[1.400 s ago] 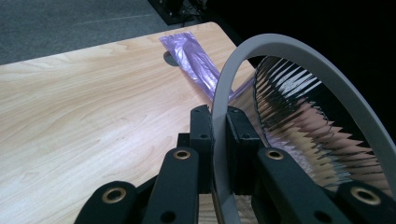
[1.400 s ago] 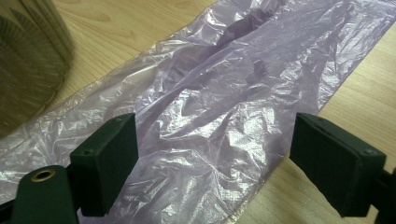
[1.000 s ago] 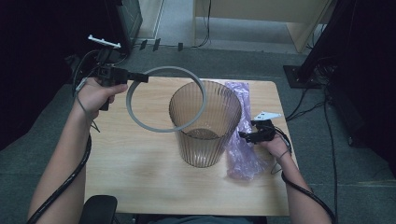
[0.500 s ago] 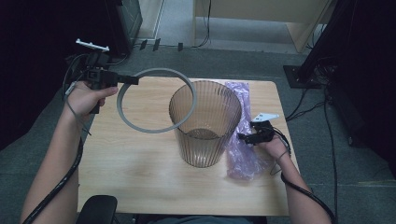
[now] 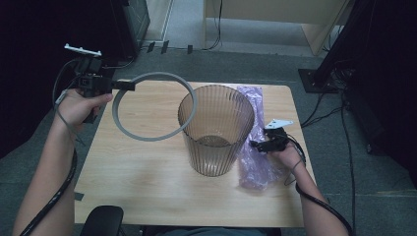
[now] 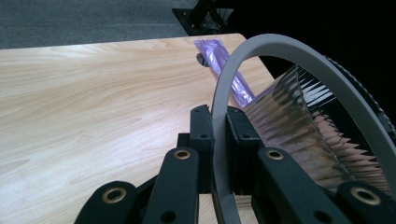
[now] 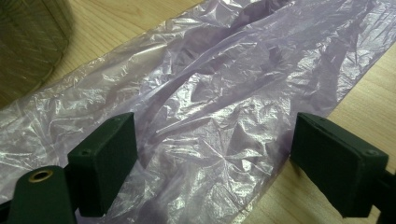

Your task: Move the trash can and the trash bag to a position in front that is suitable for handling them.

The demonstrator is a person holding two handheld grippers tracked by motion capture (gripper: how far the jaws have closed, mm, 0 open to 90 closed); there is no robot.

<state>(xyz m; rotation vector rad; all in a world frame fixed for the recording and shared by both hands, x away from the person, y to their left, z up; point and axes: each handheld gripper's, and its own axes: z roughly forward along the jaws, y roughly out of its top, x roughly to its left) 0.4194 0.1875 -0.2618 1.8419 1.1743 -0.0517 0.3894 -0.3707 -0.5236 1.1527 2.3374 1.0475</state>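
A ribbed, see-through brown bin [image 5: 216, 130] stands upright in the middle of the wooden table [image 5: 147, 177]. My left gripper [image 5: 127, 85] is shut on the edge of a grey ring [image 5: 153, 106] and holds it in the air to the left of the bin, with the ring's far side over the bin's rim. In the left gripper view the ring [image 6: 261, 51] rises from between the pads [image 6: 201, 135]. A flat purple plastic bag [image 5: 255, 142] lies right of the bin. My right gripper [image 5: 256, 144] hovers low over the bag [image 7: 210, 116], jaws wide open.
The table's left half and front are bare wood. Grey floor surrounds the table, with cables [image 5: 319, 105] and a dark stand base [image 5: 314, 78] at the right. A black round seat part [image 5: 101, 221] sits at the near edge.
My left hand has carried the grey ring leftwards, away from the bin, so less of the ring overlaps the bin's rim. The right hand has stayed put.
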